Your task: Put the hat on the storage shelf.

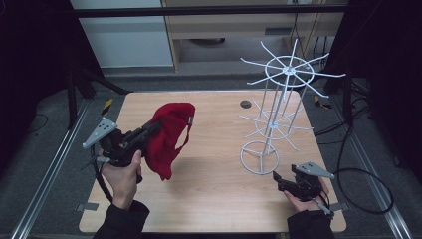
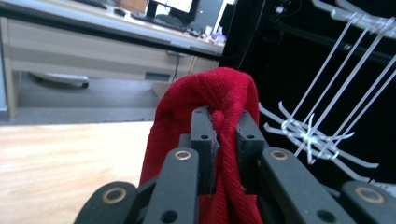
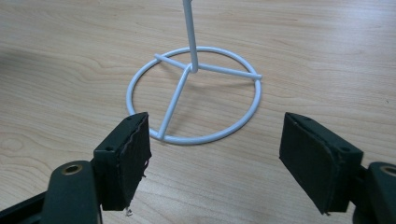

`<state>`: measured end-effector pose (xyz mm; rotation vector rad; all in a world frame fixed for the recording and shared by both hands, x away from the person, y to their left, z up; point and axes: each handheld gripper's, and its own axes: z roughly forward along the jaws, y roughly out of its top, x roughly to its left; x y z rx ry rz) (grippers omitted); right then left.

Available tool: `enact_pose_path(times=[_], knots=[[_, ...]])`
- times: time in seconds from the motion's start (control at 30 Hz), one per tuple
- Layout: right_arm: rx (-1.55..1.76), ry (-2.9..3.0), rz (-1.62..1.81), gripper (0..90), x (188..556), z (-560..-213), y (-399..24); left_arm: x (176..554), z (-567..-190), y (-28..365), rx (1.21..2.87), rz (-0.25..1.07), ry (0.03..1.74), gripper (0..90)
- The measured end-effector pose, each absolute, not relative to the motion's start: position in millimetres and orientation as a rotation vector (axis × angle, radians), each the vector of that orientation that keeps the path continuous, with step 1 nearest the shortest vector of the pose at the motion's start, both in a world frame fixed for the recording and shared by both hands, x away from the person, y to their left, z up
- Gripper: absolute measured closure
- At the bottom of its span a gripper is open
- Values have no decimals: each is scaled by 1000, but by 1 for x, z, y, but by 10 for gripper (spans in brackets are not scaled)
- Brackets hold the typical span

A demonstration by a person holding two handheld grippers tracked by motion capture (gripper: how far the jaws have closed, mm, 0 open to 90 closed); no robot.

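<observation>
A red cloth cap [image 1: 168, 134] hangs above the wooden table [image 1: 209, 199] at the left, held up by my left gripper [image 1: 154, 128]. In the left gripper view the black jaws are shut on a fold of the red cap [image 2: 224, 102], pinched at my left gripper [image 2: 226, 128]. A white wire rack [image 1: 278, 107] with two tiers of spoke arms stands on the right half of the table. My right gripper [image 1: 276, 177] rests low near the front right, open, just in front of the rack's ring base [image 3: 196, 93]. My right gripper [image 3: 215, 158] has nothing between its jaws.
A small dark round spot [image 1: 245, 104] lies on the table near the back. Black cables [image 1: 363, 174] trail off the right edge. Metal rails run along both sides of the table. A desk with a monitor [image 2: 187, 7] stands beyond the far edge.
</observation>
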<state>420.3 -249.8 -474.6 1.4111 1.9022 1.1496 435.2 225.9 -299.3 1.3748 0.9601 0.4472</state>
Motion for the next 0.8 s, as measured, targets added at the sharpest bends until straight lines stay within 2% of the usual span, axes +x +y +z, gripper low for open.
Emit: enact_pose_path(times=[0.8], knots=[[1418,1902,1163,237,422,-475,-250,434,-213,174,1237,437,751,809]])
